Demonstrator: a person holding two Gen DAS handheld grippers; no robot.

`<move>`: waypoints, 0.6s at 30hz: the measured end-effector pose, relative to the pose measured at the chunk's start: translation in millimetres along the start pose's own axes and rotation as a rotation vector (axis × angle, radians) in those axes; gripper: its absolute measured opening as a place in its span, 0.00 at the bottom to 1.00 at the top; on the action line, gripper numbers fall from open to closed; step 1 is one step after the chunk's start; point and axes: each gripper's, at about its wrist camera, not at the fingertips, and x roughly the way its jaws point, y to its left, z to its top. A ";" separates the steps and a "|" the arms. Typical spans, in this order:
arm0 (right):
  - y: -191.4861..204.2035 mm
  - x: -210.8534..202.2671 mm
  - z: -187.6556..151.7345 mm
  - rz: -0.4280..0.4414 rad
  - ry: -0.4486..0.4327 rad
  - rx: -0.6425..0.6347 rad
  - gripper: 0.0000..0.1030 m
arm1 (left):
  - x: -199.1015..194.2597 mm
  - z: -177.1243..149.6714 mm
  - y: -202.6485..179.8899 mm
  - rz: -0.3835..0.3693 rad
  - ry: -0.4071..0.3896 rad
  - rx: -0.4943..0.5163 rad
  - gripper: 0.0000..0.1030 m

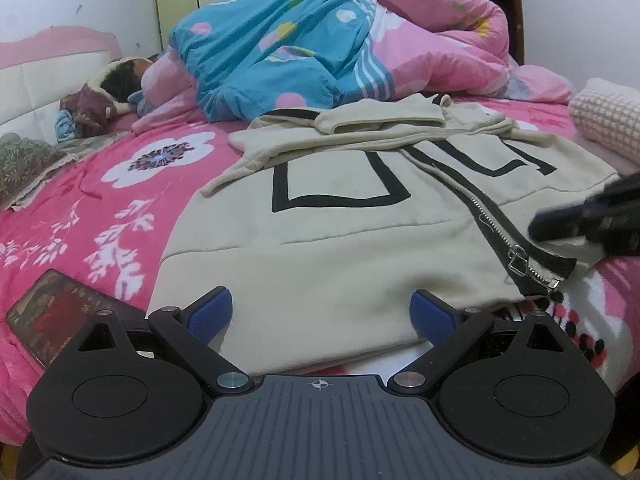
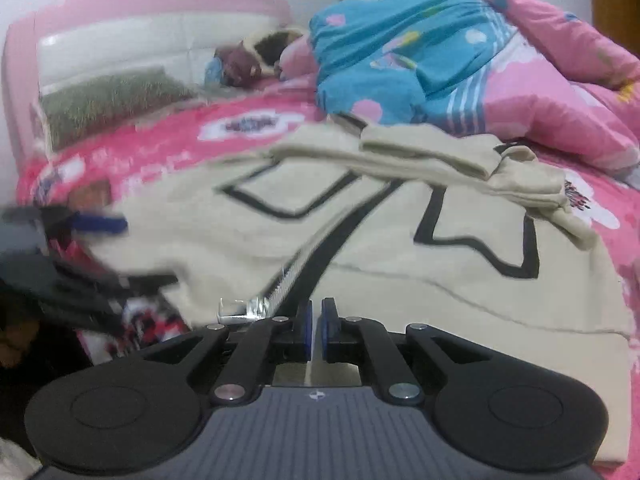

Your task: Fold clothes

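Across the near edge of the bed (image 1: 60, 184), a cream zip-up hoodie (image 1: 320, 240) lies front up, sleeves folded across its chest, zipper (image 1: 496, 228) parted at the hem. Left claw (image 1: 320, 312) hovers released over the hem's left half, ready to pinch. Right claw (image 2: 316, 320) is clenched with nothing between its pads, near the zipper's bottom end, likely smoothing.
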 end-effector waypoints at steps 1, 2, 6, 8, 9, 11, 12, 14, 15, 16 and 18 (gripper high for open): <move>-1.4 -0.9 1.2 0.005 -0.006 0.012 0.04 | 0.0 0.6 -0.4 0.004 0.004 -0.002 0.94; -2.7 -0.1 0.9 0.009 -0.003 0.021 0.04 | -0.1 1.0 -1.0 0.008 0.007 -0.003 0.94; -3.1 8.9 -12.4 0.023 0.027 0.047 0.04 | -0.8 3.1 -4.0 0.026 0.022 -0.002 0.94; -3.8 4.5 -7.6 0.027 0.033 0.056 0.04 | -1.3 4.6 -5.4 0.035 0.030 0.002 0.94; -4.5 1.7 -4.8 0.029 0.031 0.063 0.04 | -1.2 5.3 -6.1 0.039 0.034 0.004 0.94; -1.7 -6.1 -0.5 0.033 0.001 0.050 0.04 | -1.3 6.1 -7.3 0.046 0.039 0.005 0.94; 0.5 -8.4 0.8 0.039 -0.014 0.040 0.04 | -1.3 6.4 -7.8 0.049 0.042 0.005 0.94; 6.0 -12.6 3.7 0.055 -0.041 0.021 0.04 | -1.7 6.9 -8.8 0.055 0.047 0.004 0.94; 8.4 -13.0 4.4 0.066 -0.050 0.015 0.04 | -2.0 7.2 -9.4 0.057 0.049 0.005 0.94; 10.5 -12.1 4.7 0.079 -0.053 0.012 0.04 | -2.2 7.5 -9.8 0.059 0.051 0.006 0.94; 14.5 -6.6 1.5 0.093 -0.036 0.000 0.04 | -2.3 7.8 -10.3 0.062 0.053 0.006 0.94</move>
